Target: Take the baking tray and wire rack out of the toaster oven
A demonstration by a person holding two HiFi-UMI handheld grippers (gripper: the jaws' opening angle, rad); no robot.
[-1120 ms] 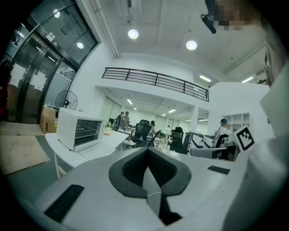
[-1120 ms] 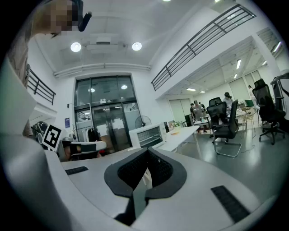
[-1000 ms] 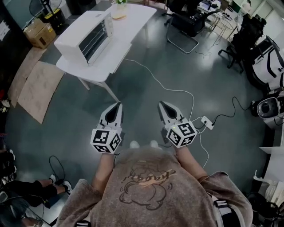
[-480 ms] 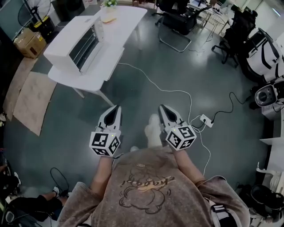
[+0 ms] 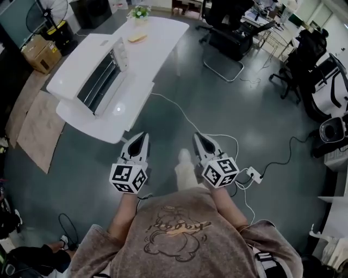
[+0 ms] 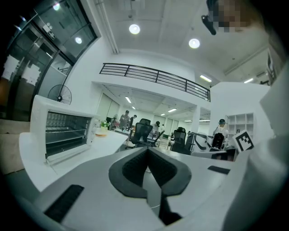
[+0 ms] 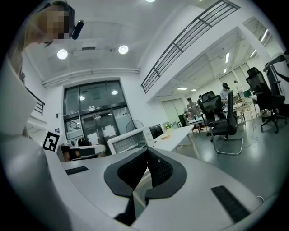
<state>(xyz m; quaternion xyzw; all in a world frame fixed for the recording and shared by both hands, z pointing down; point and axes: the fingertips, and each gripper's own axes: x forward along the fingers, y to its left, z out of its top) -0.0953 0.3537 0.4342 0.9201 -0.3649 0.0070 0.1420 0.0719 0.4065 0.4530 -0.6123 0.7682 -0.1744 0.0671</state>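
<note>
Well short of the white boxy metal toaster oven (image 5: 92,73), the left gripper (image 5: 142,137) and right gripper (image 5: 199,137) are hovering closed and empty, its thin, probably stiff and light wire rack (image 6: 67,131) likely wanting a front-edge pinch.

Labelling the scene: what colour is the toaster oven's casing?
White. The toaster oven shows best in the head view.

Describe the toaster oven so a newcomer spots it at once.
Find the long white table at the head view's upper left. The toaster oven is the big white box at its near end. Its dark glass door sets it apart from the small plant pot and the flat yellowish item at the far end.
</note>
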